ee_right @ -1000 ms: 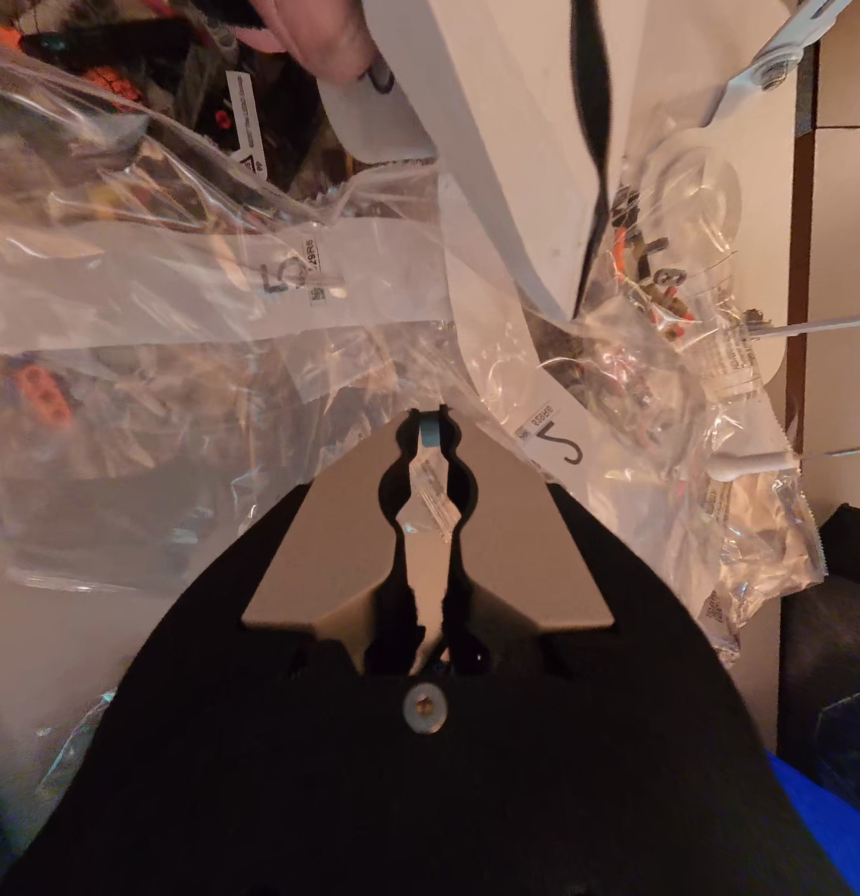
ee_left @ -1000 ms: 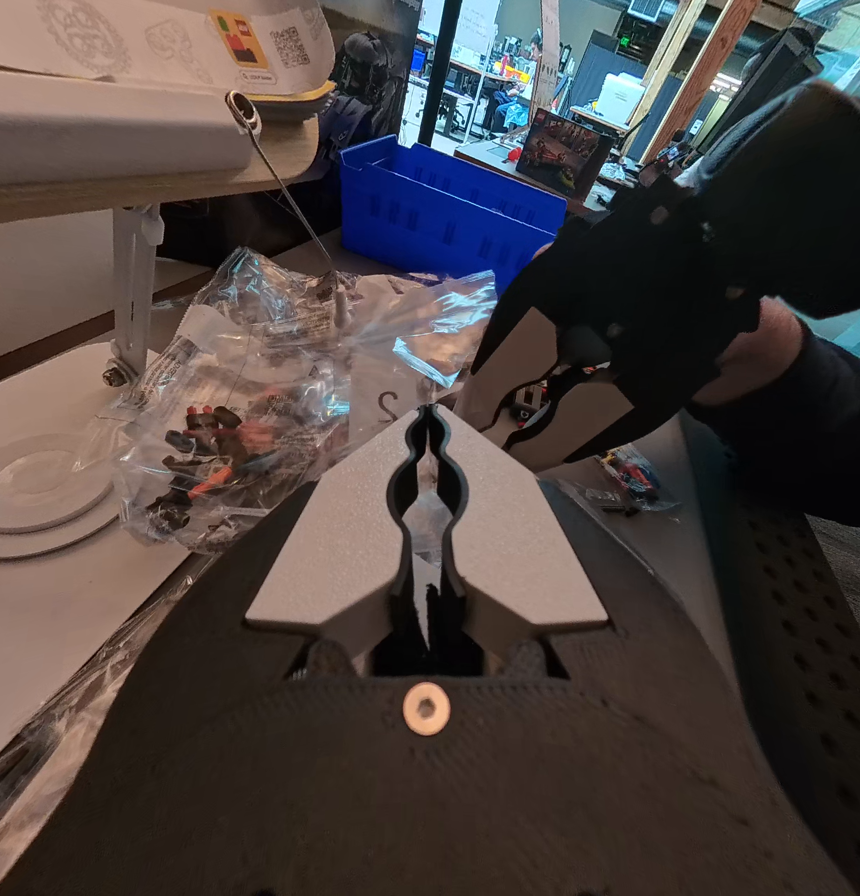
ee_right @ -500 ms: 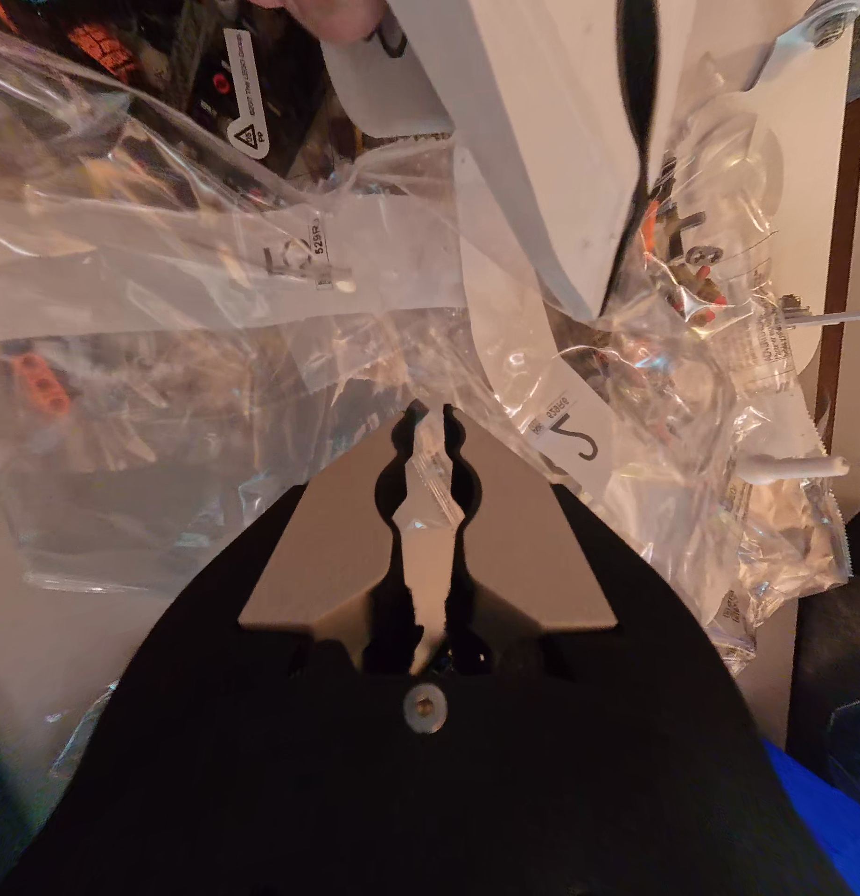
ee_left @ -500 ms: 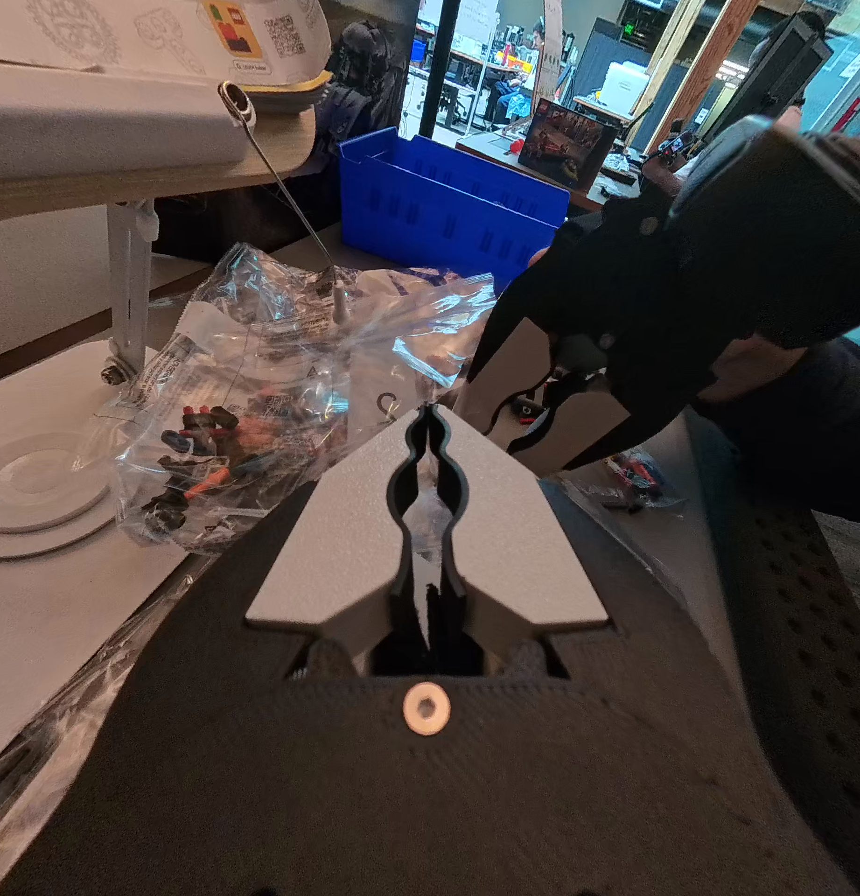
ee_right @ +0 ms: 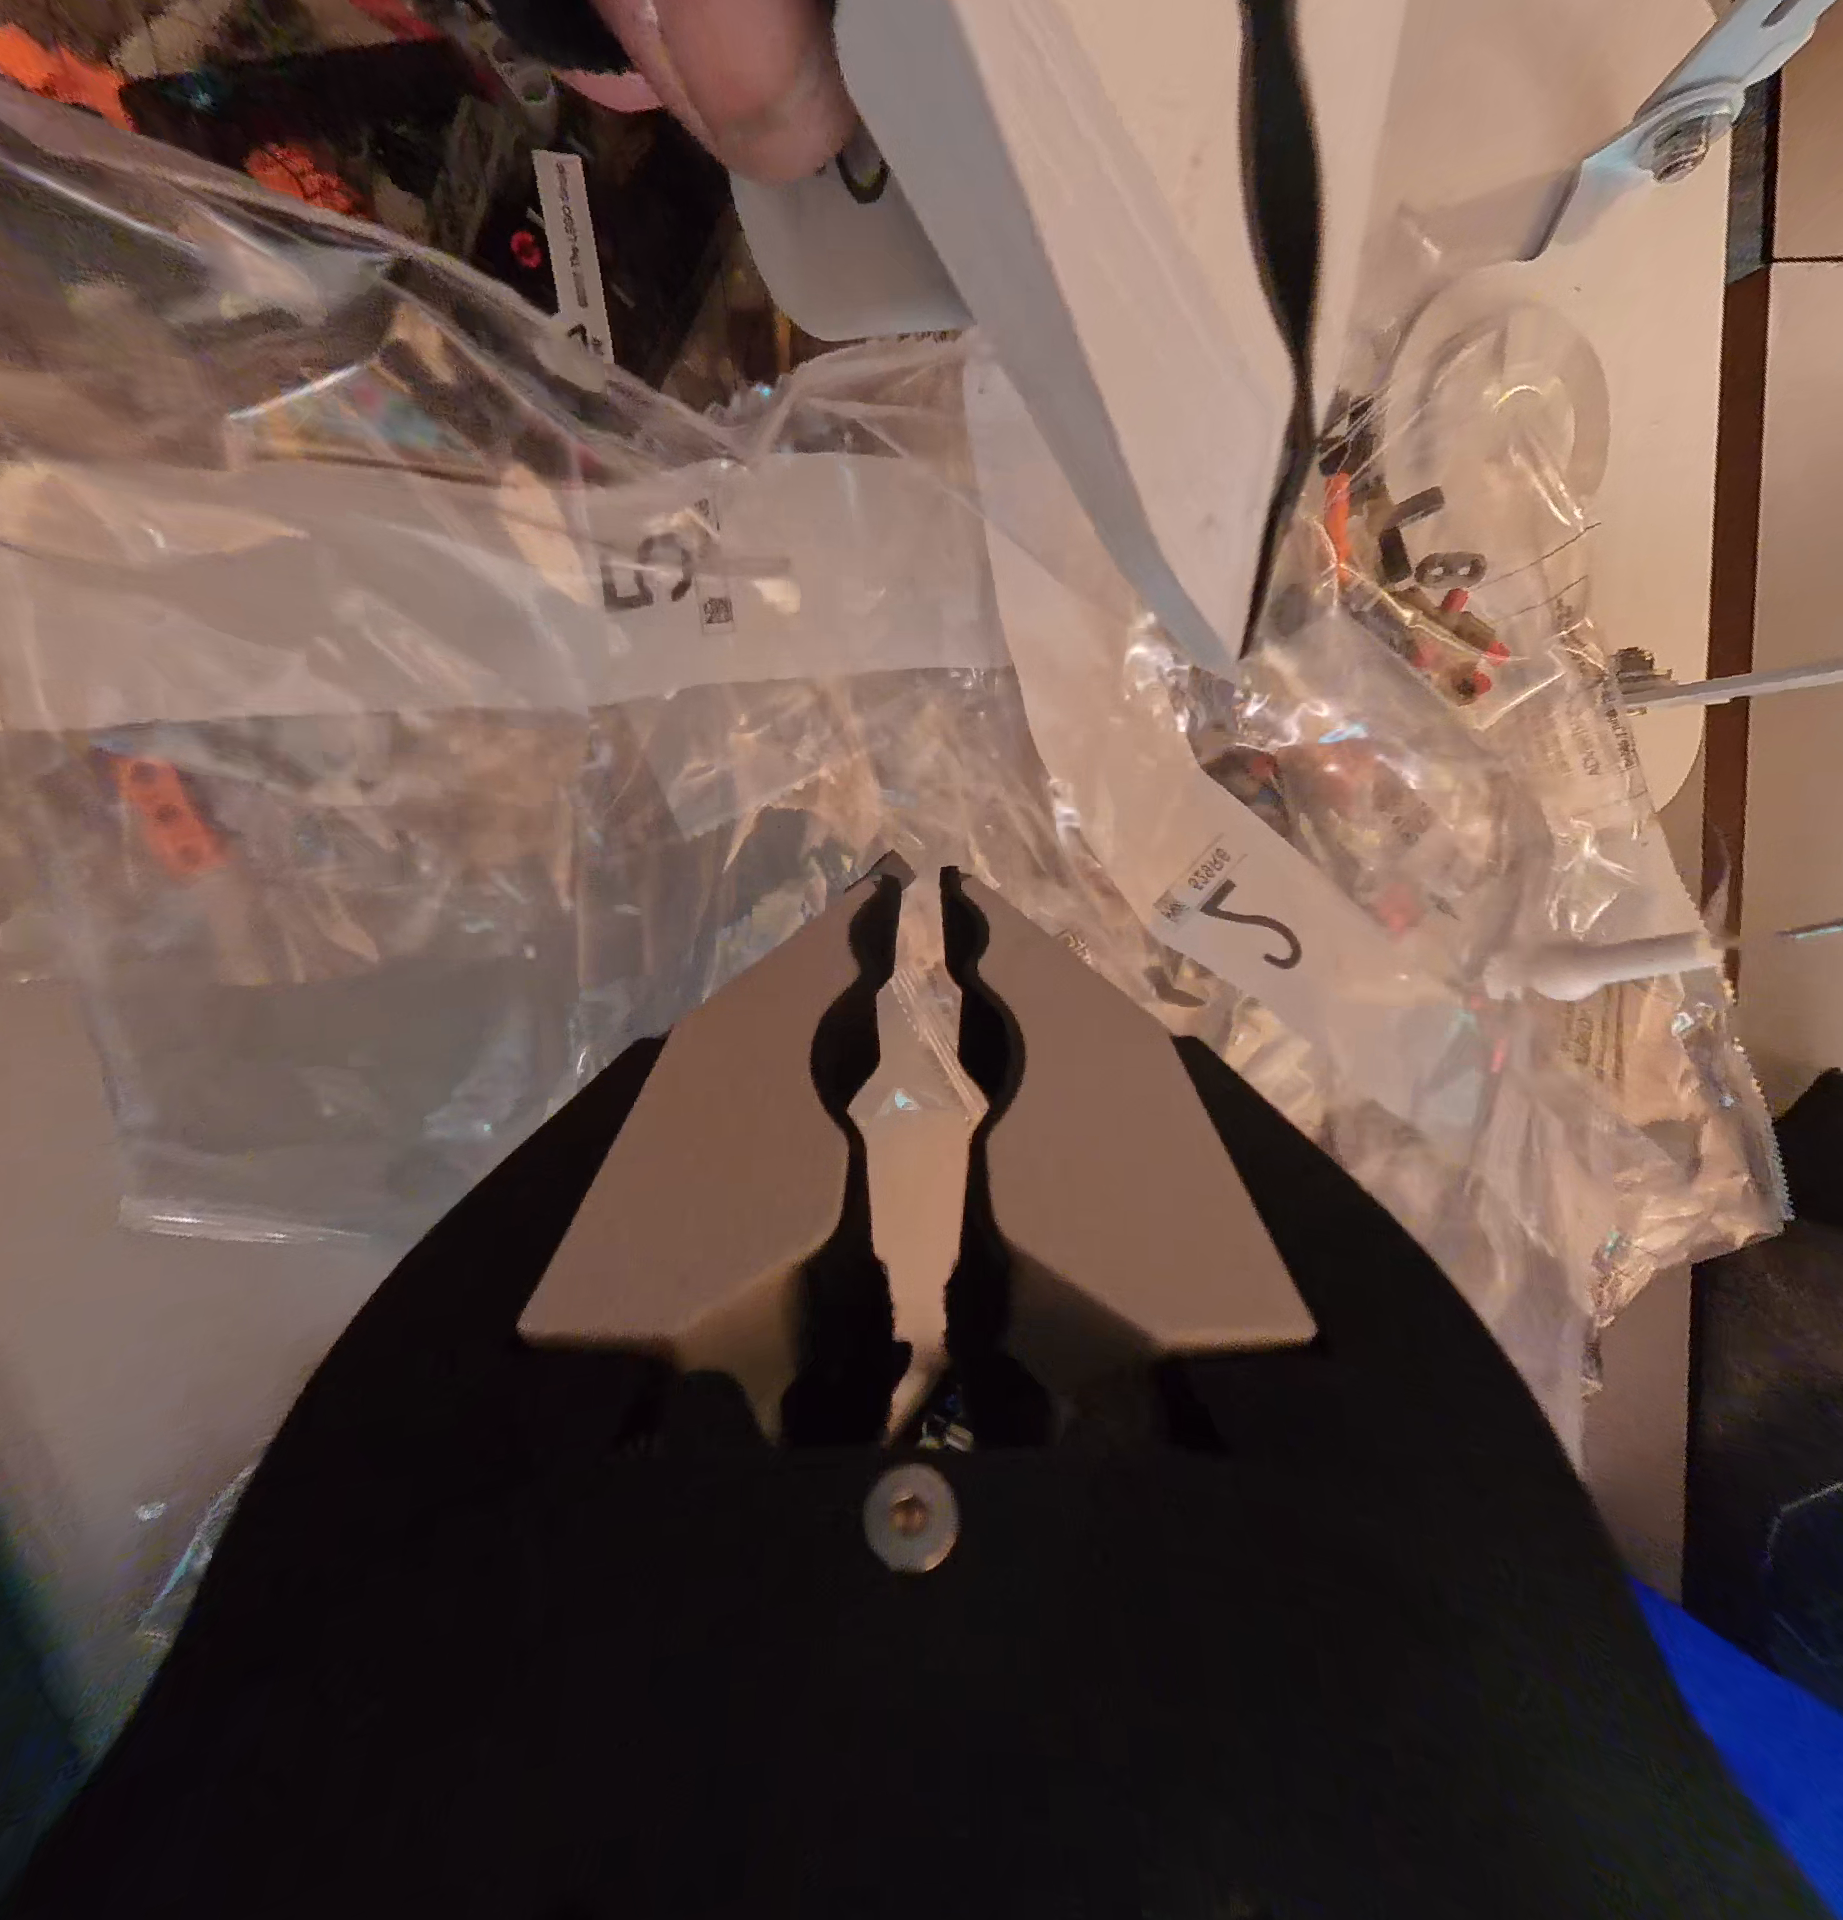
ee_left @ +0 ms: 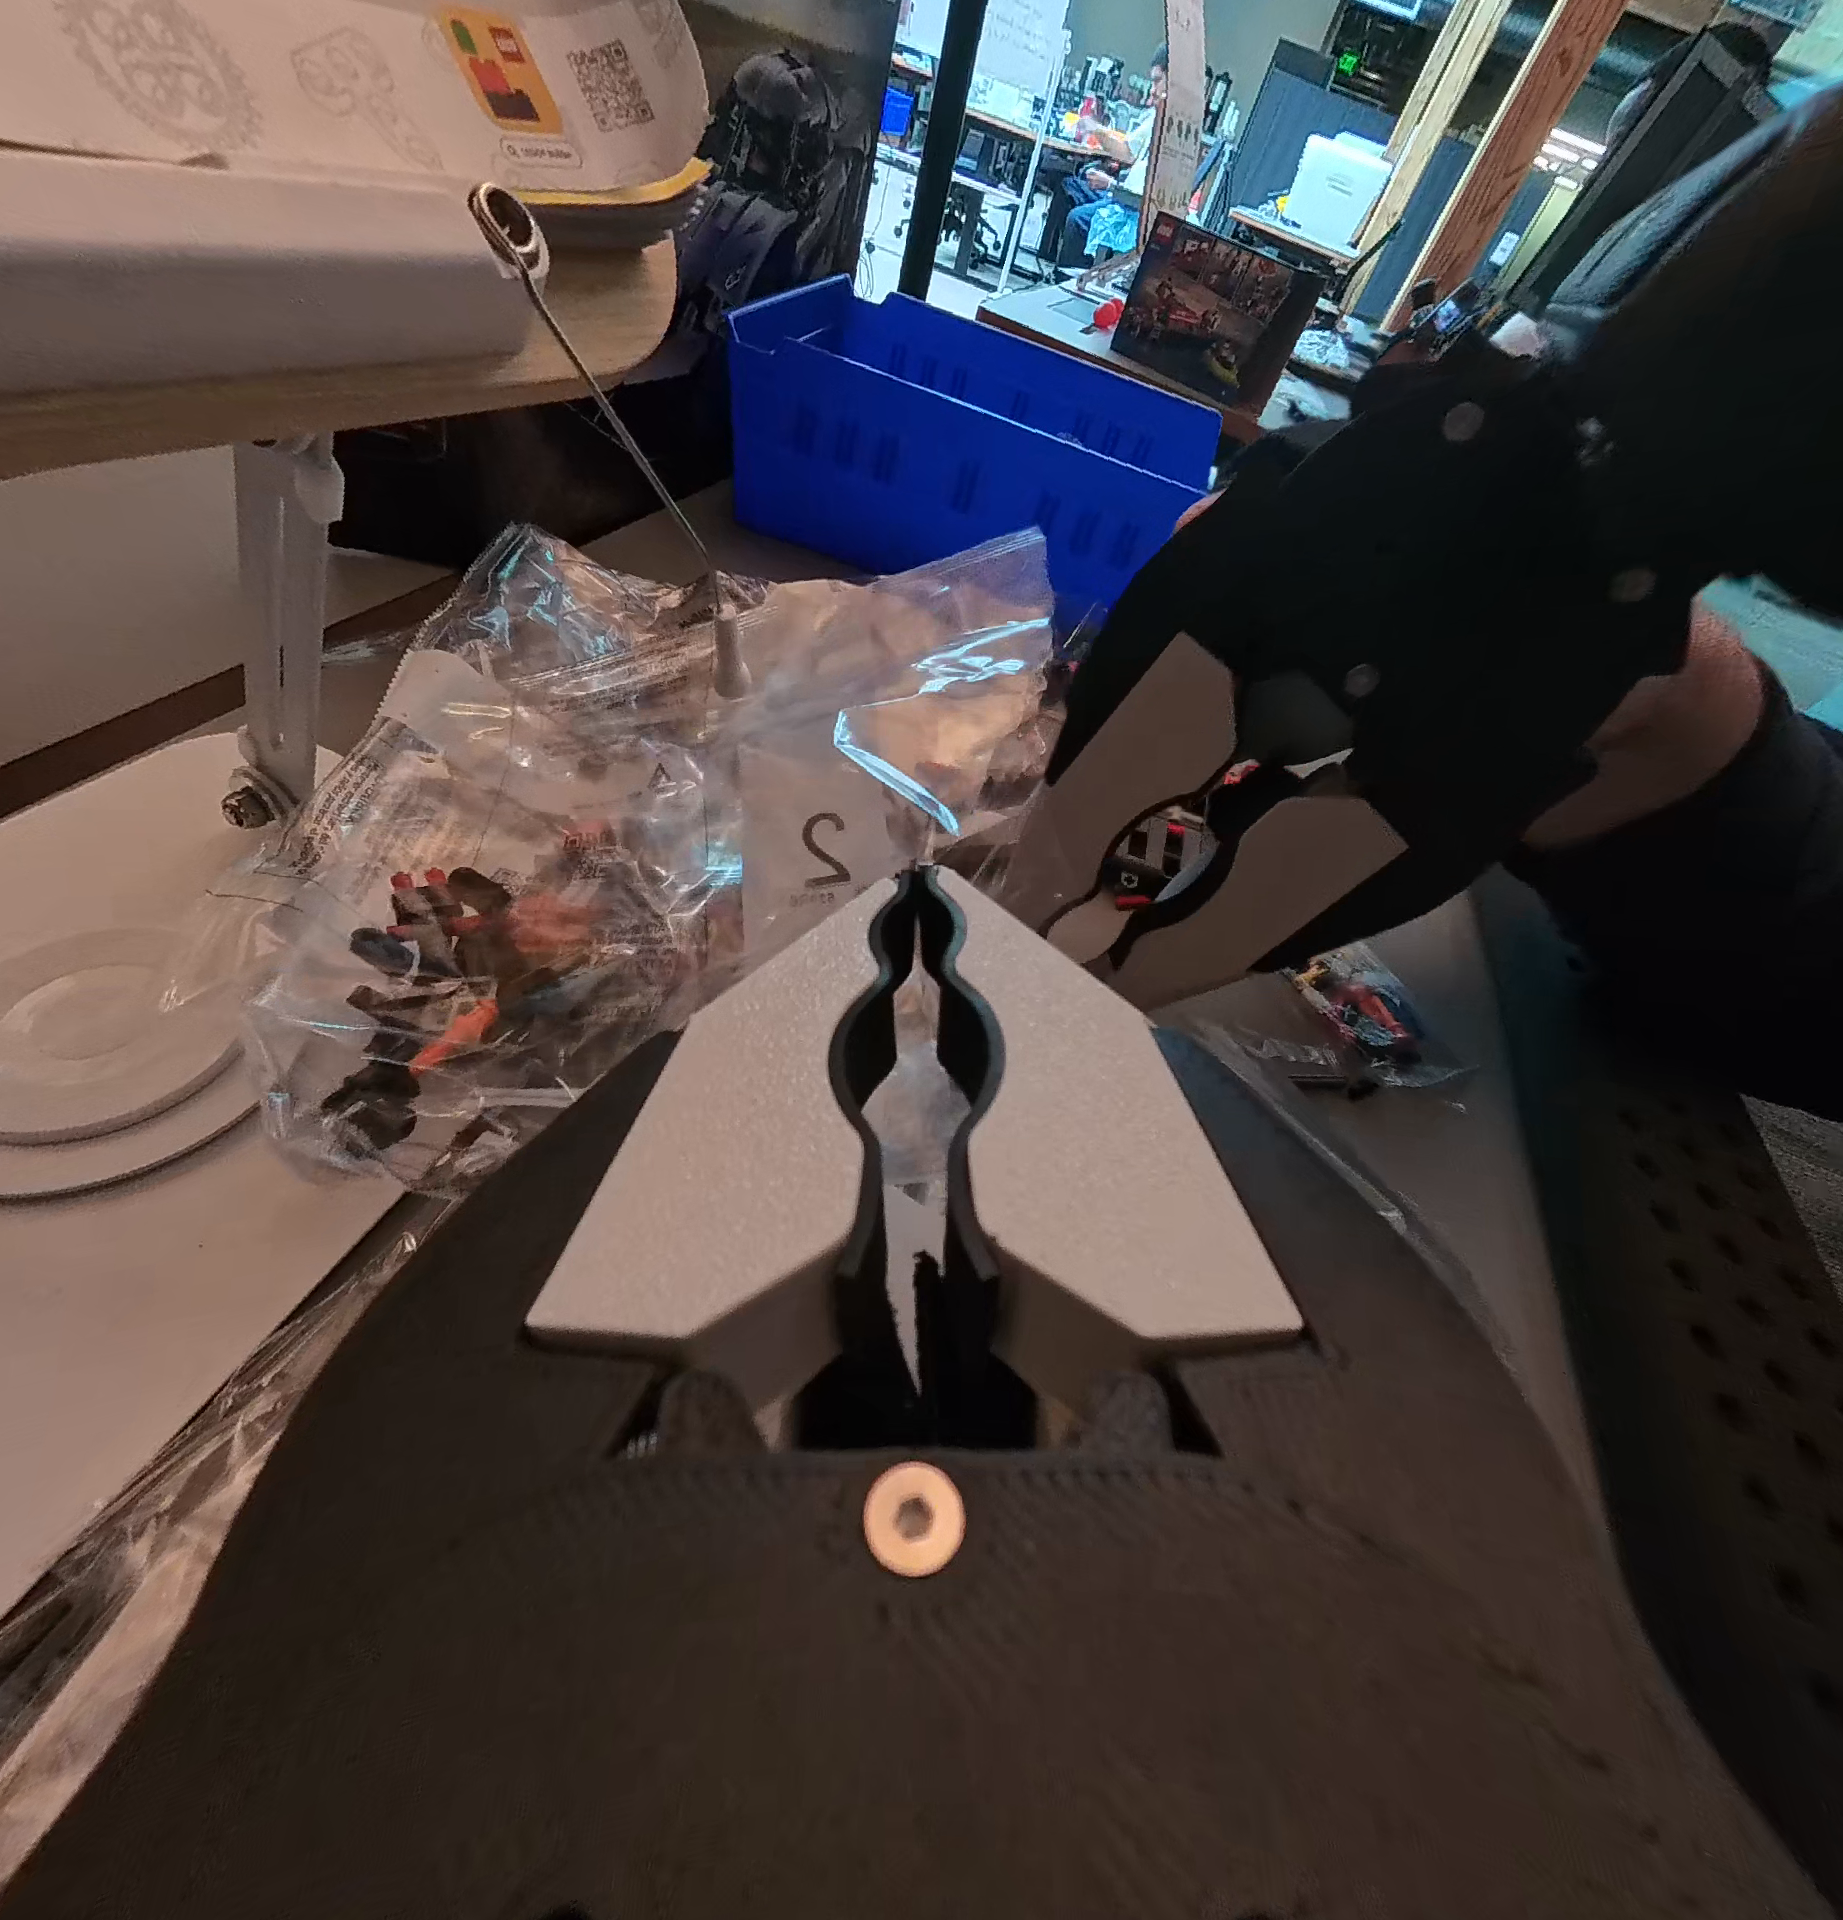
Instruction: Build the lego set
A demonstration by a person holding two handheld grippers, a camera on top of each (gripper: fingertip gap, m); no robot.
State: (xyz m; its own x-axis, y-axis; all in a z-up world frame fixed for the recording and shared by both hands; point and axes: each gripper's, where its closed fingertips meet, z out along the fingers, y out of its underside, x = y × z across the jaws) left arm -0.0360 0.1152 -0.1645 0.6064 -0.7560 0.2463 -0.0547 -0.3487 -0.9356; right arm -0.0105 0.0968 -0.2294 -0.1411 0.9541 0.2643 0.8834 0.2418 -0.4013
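Left wrist view: the left tool (ee_left: 919, 883) is closed, pinching the clear film of the numbered parts bag (ee_left: 605, 831), which lies crumpled on the tabletop (ee_left: 117, 1299). Right wrist view: the right tool (ee_right: 922, 883) is slightly parted over the same bag's film. The bag looks light, limp and slippery, so I'd grip a flat edge, away from the loose pieces.

Bricks inside the clear bags (ee_right: 397, 831) blurred by crinkled plastic, kinds not made out, hand (ee_right: 730, 83) cut off at the top edge, blue bin (ee_left: 958, 447) partly hidden behind the right gripper (ee_left: 1078, 935).
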